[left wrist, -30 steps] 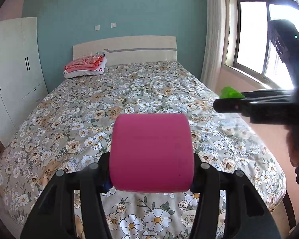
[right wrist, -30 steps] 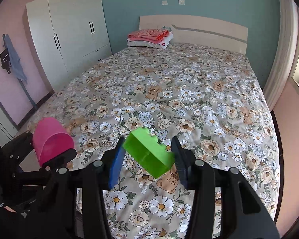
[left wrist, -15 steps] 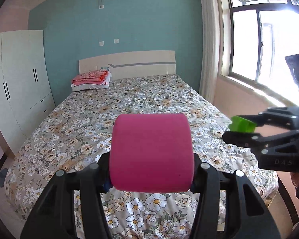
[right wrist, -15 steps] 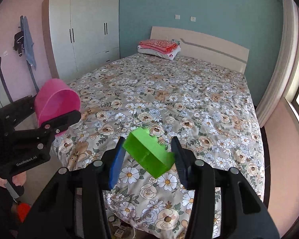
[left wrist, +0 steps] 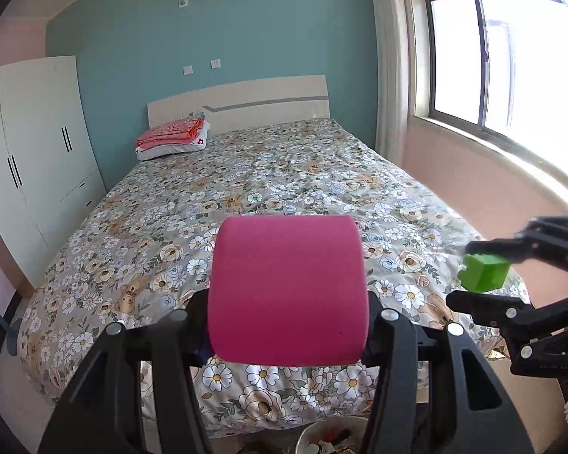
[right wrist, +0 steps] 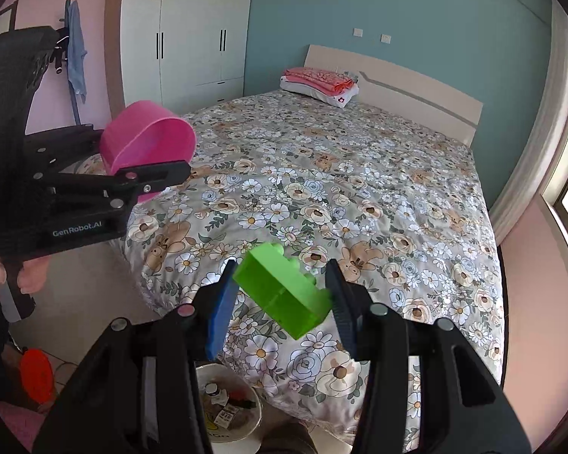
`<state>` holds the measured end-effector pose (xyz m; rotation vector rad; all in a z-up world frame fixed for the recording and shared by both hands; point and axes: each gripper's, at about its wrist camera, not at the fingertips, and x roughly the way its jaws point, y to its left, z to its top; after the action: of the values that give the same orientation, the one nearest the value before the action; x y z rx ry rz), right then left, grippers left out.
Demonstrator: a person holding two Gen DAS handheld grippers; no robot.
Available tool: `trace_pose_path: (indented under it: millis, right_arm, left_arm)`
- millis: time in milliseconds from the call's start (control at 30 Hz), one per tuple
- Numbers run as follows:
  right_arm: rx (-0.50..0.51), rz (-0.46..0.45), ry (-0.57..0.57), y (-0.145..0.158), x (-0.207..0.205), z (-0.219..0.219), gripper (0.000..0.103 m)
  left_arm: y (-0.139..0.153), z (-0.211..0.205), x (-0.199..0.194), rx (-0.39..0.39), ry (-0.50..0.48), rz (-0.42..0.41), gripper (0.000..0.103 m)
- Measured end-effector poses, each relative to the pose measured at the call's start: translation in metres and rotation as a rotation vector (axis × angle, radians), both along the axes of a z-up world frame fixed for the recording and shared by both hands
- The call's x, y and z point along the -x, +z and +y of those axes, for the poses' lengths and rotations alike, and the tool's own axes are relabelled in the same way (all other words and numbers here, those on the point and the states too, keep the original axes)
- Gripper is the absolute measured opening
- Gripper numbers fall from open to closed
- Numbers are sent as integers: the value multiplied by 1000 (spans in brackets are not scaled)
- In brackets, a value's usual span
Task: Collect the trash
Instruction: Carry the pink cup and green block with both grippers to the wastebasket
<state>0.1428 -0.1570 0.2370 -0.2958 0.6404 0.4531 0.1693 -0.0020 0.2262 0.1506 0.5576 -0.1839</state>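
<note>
From the left wrist, my left tongs clamp the pink cup, with the bin at 6 o'clock. From the right wrist, my right tongs pinch the green block above that bin; neither is dropped in yet.

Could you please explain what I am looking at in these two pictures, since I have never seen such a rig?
No robot here: a person holds a two-finger gripper in each hand, each with a fisheye camera looking along its fingers. The left wrist view shows the left gripper clamped on a pink cup; the right wrist view shows the right gripper clamped on a green toy block. Each camera also catches the other gripper at its edge. Ahead is a bed with a floral cover and folded bedding near the headboard. Below, on the floor, stands a trash bin with scraps in it.
</note>
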Motion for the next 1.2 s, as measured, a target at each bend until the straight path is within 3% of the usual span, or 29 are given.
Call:
trace_pose_path:
  millis: [233, 600, 1200]
  right_arm:
    - [17, 45, 31, -47, 22, 10, 48]
    - [37, 128, 92, -133, 36, 28, 48]
    - [60, 382, 108, -285, 38, 35, 48]
  left_arm:
    - [-37, 1, 15, -33, -23, 47, 56]
    - [-125, 14, 20, -56, -12, 189, 56]
    - [-278, 11, 25, -116, -32, 450, 56]
